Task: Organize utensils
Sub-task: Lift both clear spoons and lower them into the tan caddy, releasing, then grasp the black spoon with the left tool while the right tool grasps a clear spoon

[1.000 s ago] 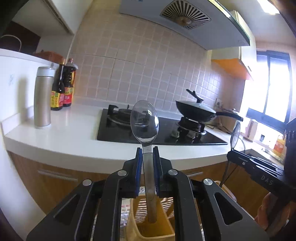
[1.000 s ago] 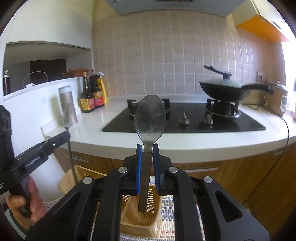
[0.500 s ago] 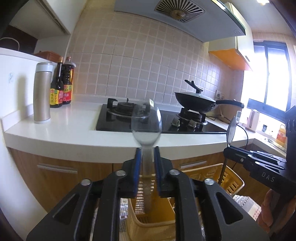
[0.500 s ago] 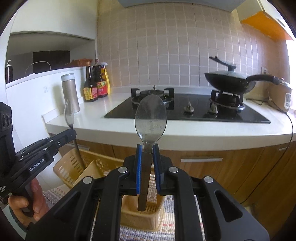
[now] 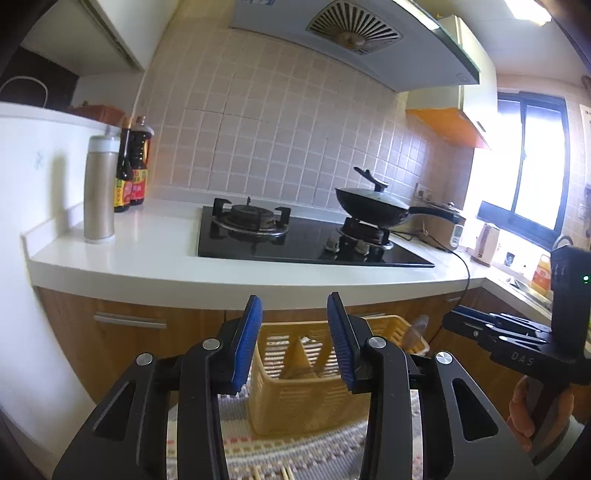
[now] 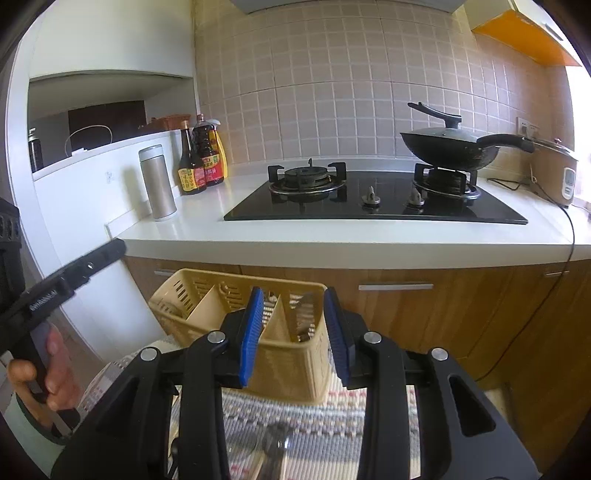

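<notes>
Both the left gripper (image 5: 294, 339) and right gripper (image 6: 293, 336) stand apart, empty, above the yellow basket (image 6: 295, 354) at lower centre. Utensils (image 6: 275, 448) at the frame's bottom look stiff, light and slippery; grip mid-handle.

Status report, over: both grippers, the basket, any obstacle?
Left gripper open, empty. Right gripper open, empty. Basket on mat below both, metal utensils in right section. Nothing in the way.

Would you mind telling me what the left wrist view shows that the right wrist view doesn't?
Only the left wrist view shows the range hood, window and kettle. Only the right wrist view shows metal utensils in the basket's right compartment, and the rice cooker. Both show the basket, stove, wok, flask and open tongs.
</notes>
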`<state>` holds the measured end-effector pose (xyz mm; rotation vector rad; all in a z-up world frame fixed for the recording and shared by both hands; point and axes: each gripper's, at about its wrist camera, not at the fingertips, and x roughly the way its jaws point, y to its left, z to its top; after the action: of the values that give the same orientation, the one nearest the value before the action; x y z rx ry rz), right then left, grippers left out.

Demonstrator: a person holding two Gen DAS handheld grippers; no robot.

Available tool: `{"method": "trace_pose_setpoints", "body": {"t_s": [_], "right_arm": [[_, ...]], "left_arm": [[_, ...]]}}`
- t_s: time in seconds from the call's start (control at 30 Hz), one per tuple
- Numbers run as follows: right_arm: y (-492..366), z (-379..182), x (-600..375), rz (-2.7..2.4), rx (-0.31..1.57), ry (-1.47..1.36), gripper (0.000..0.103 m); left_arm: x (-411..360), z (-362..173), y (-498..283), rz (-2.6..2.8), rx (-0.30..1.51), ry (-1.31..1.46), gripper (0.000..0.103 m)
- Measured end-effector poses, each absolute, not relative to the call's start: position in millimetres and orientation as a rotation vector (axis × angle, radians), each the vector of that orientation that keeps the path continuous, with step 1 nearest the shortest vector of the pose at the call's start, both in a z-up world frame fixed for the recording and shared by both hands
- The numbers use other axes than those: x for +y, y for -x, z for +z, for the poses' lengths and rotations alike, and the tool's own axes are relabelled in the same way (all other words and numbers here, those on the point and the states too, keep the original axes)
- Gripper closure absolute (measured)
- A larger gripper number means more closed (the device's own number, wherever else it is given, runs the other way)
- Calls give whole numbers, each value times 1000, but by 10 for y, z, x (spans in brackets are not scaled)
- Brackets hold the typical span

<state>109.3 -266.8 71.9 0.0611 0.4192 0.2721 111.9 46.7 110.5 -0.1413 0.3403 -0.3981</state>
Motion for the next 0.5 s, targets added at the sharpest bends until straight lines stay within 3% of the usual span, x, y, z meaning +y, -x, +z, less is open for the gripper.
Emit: {"method": "trace_pose_setpoints", "body": {"t_s": [0.17, 0.5], "right_arm": [[-917, 778, -2710, 258, 507, -60, 72], [-912, 387, -2693, 312, 847, -69, 72]], "left_arm": [[489, 1205, -941, -430, 449, 129, 67], [422, 469, -897, -605, 1037, 135, 69]]}}
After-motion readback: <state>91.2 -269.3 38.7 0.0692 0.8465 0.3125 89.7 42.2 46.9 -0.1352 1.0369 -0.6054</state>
